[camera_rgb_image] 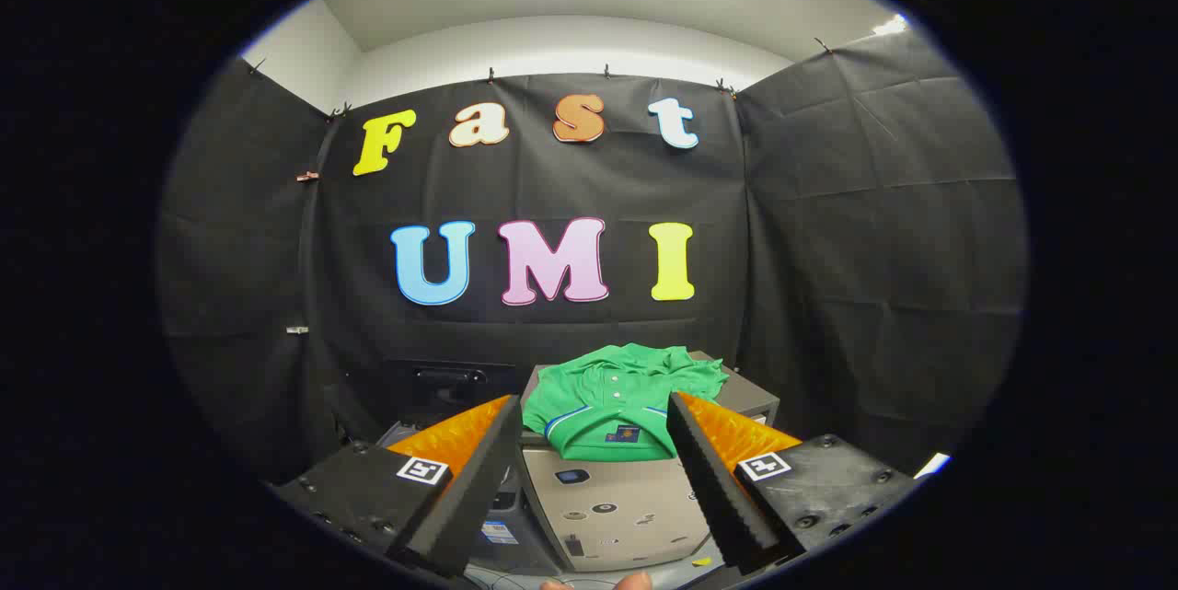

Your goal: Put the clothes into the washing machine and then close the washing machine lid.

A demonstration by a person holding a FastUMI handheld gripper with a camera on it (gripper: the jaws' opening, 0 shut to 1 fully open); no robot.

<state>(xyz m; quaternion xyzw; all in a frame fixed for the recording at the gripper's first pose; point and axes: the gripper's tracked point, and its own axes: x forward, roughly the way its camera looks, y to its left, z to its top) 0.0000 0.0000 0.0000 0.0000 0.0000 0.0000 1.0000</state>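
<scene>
Here the gripper [594, 429] stands spread wide, holding nothing — just beyond its fingers, a crumpled green polo shirt [617, 397] lies atop the grey box-shaped washing machine [607, 507].

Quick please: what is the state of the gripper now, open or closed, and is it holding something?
Gripper: open, holding nothing; the green shirt lies on top of the washing machine, just ahead of the fingers.

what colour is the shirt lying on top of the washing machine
Green, with a pale striped collar edge; the shirt shows best in the gripper view, beyond the open tongs.
</scene>
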